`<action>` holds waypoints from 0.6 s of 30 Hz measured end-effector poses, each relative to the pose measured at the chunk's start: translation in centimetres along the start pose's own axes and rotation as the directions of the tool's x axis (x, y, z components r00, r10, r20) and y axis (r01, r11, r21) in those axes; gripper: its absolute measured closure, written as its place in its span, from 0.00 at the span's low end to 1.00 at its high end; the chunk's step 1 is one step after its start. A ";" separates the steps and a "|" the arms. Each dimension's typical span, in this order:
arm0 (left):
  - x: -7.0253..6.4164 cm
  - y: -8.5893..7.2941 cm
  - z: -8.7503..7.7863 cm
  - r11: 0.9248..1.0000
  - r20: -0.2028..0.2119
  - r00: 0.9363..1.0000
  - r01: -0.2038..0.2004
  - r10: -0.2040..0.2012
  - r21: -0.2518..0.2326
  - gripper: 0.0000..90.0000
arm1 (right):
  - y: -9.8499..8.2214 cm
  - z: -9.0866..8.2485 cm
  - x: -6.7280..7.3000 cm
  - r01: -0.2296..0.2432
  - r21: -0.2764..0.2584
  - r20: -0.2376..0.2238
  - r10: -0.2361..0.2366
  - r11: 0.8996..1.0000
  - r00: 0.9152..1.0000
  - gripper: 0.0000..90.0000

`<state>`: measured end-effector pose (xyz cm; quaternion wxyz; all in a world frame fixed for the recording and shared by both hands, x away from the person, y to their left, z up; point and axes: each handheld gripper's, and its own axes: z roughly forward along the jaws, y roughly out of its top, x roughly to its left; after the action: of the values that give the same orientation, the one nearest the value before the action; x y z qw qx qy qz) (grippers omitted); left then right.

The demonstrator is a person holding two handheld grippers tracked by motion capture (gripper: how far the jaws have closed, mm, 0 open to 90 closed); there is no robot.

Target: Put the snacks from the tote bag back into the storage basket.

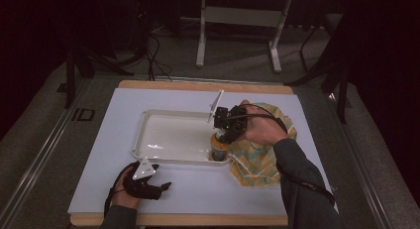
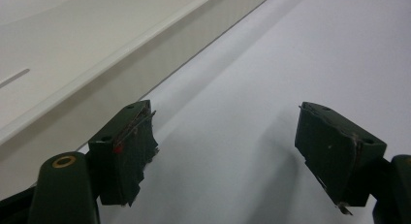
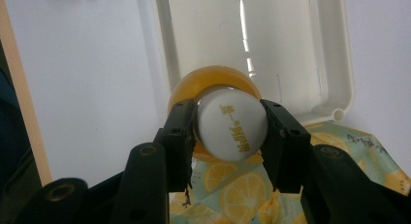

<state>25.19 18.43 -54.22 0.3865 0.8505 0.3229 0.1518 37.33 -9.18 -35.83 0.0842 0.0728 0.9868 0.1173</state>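
High view: a white tray (image 1: 148,121) lies in the middle of the pale tabletop (image 1: 99,140), its floor bare apart from an orange bottle (image 1: 218,148) that stands in the near right corner. The right gripper (image 1: 221,136) comes down on that bottle from above, and in the right gripper view its jaws are closed on the bottle's white cap (image 3: 231,123), one pad on each side, with the orange body (image 3: 191,86) bulging out behind the cap and the tray's rim (image 3: 345,64) beyond it. A lemon-print cloth (image 1: 257,159) lies crumpled just beside the tray's right end, under the right hand (image 1: 262,130). The left gripper (image 1: 166,186) rests on the tabletop near the front edge, just in front of the tray; in the left gripper view its jaws stand wide apart with nothing between them, the tray's wall (image 2: 97,83) running past on one side.
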 end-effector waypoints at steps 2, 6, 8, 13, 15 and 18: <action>0.0 0.0 0.0 1.000 0.000 1.000 -0.001 0.001 0.000 0.25 | 0.0 0.0 -0.1 -0.007 0.001 -0.001 0.007 1.000 1.000 0.65; 0.0 0.0 0.0 1.000 0.000 1.000 -0.002 0.002 0.001 0.24 | 0.1 0.1 -0.1 -0.019 -0.001 -0.001 0.019 1.000 1.000 0.65; 0.0 0.0 0.0 1.000 -0.001 1.000 -0.001 0.001 0.001 0.24 | 0.1 0.1 -0.2 -0.022 -0.002 -0.003 0.022 1.000 1.000 0.65; 0.0 0.0 0.0 1.000 -0.001 1.000 -0.002 0.002 0.000 0.24 | 0.1 0.1 -0.2 -0.027 -0.002 -0.004 0.027 1.000 1.000 0.65; 0.0 0.0 0.0 1.000 -0.002 1.000 -0.002 0.002 0.000 0.24 | 0.0 0.2 -0.2 -0.028 -0.004 -0.002 0.028 1.000 1.000 0.64; 0.0 0.0 0.0 1.000 -0.001 1.000 -0.001 0.001 0.000 0.24 | 0.0 0.4 -0.1 -0.024 0.002 0.002 0.024 1.000 1.000 0.60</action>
<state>25.17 18.42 -54.22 0.3862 0.8505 0.3227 0.1525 37.49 -9.12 -36.16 0.0835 0.0850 0.9859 0.1171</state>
